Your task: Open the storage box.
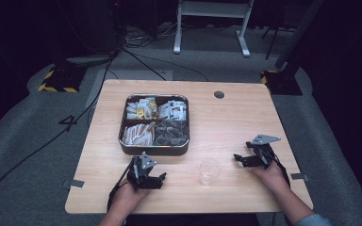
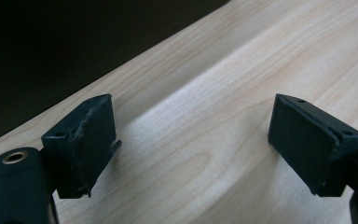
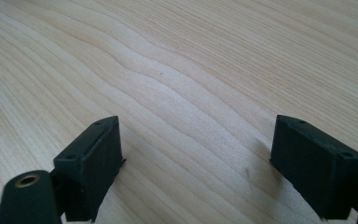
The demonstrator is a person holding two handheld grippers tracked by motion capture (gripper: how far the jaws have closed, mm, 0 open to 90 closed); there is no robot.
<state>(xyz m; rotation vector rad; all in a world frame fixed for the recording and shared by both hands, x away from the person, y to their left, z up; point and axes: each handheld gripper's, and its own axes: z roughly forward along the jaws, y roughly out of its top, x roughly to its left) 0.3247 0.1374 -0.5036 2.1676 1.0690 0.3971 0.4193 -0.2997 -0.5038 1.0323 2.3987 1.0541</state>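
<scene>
Left gripper (image 1: 152, 179): rests low on the near left of the bench (image 1: 235, 122), fingers (image 2: 81, 144) spread wide with only bare wood between them
Right gripper (image 1: 245, 159): rests on the near right of the bench, fingers (image 3: 91, 165) spread wide, holding nothing
Clear plastic cup (image 1: 209, 171): upright on the bench between the two grippers, apart from both
Metal tray (image 1: 153, 149): four compartments of small packets, just beyond the left gripper, near the bench's middle

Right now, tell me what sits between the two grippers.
In the high view, a clear plastic cup stands between the left gripper and right gripper, on bare table.
</scene>
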